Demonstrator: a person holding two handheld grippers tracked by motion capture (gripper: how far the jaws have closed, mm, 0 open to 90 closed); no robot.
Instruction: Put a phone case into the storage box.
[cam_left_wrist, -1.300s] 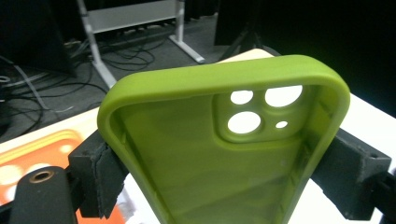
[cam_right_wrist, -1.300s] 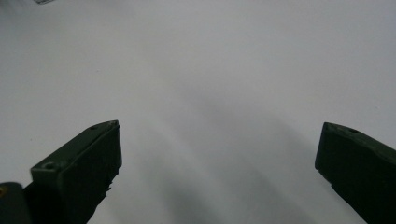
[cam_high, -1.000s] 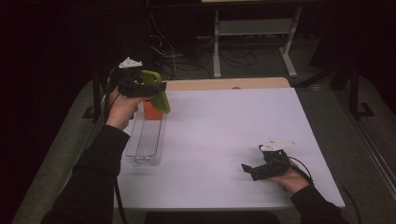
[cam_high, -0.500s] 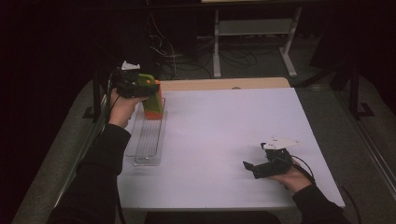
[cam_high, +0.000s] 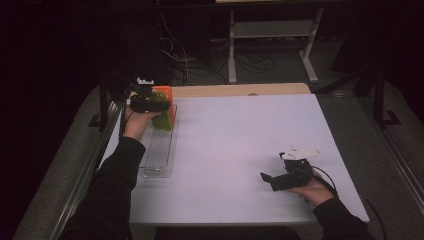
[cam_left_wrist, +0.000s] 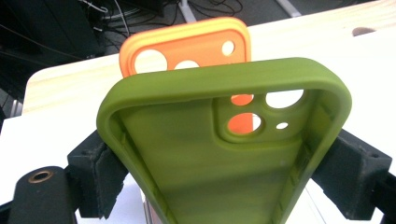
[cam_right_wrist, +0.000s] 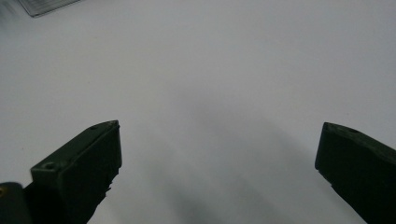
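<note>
One green case (cam_left_wrist: 224, 154) between left gripper (cam_left_wrist: 224, 186) jaws

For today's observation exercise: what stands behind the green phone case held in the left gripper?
An orange phone case stands behind the green phone case that the left gripper holds. Its top edge and camera holes show; orange also peeks through the green case's cutouts. Its lower part is covered.

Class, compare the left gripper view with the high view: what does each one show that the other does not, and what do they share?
Left gripper view alone: the camera cutouts in the green phone case and the jaws pressing its two sides. High view alone: the clear rack, the right gripper resting open on the white table. Both: the green case before the upright orange case, and the left gripper.
</note>
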